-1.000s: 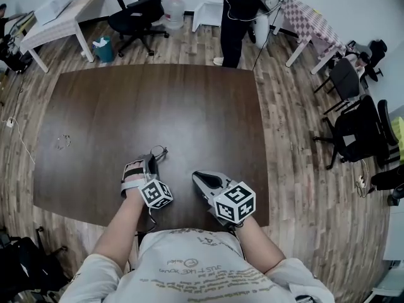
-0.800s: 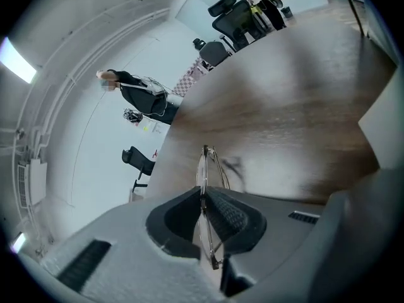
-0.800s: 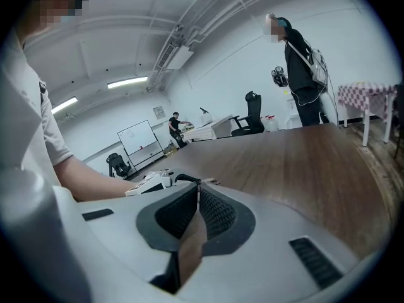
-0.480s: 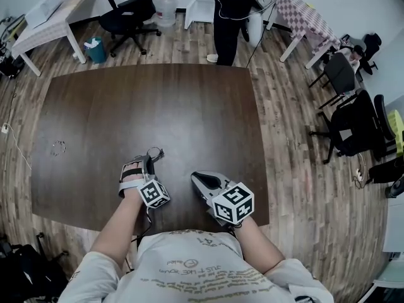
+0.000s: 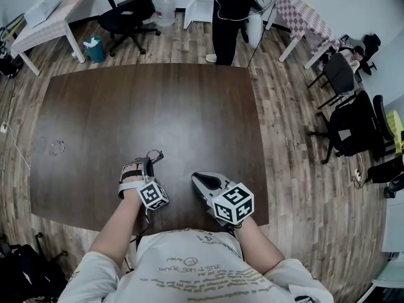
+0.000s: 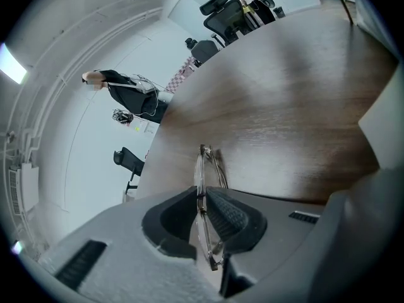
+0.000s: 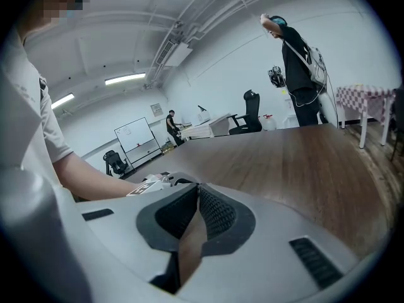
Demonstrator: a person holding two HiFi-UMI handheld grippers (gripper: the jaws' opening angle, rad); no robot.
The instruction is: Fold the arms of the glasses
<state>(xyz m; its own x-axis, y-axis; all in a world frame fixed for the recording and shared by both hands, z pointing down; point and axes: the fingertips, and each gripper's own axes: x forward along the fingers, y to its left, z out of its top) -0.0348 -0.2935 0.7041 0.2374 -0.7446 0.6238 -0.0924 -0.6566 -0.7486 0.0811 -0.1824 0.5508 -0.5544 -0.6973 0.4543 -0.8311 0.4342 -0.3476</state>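
Dark brown wood grain covers the table point(image 5: 158, 100), which is bare except for a small pale wiry thing point(image 5: 58, 146) far out on its left side, too small to identify.

Next across is the left gripper point(image 5: 146, 163), low over the near edge of the table. Its own view shows the jaws point(image 6: 202, 191) closed onto the glasses point(image 6: 205, 160). The thin wire frame is seen almost edge-on, pinched between the two ribbed pads. It runs along the line of the jaws, with one end back in the throat and the other sticking out past the tips over the wood. A second thin wire curves close alongside the part that sticks out. This may be an arm lying against the front, but I cannot tell whether either arm is folded.

From the head view, the long axis of the glasses point(image 5: 155, 154) points away from the person and slightly right.

The right gripper point(image 5: 197, 177) sits to the right, near but not touching. Its jaws point(image 7: 197, 191) are pressed together with nothing between them. It is the free tool, and the glasses lie to its left and a little further out, so I judge any push on an arm would come from that side.

No brand shows on the frame. The gripper cubes carry only black-and-white square markers. The person's shirt has printed lines, but they are too warped to read.
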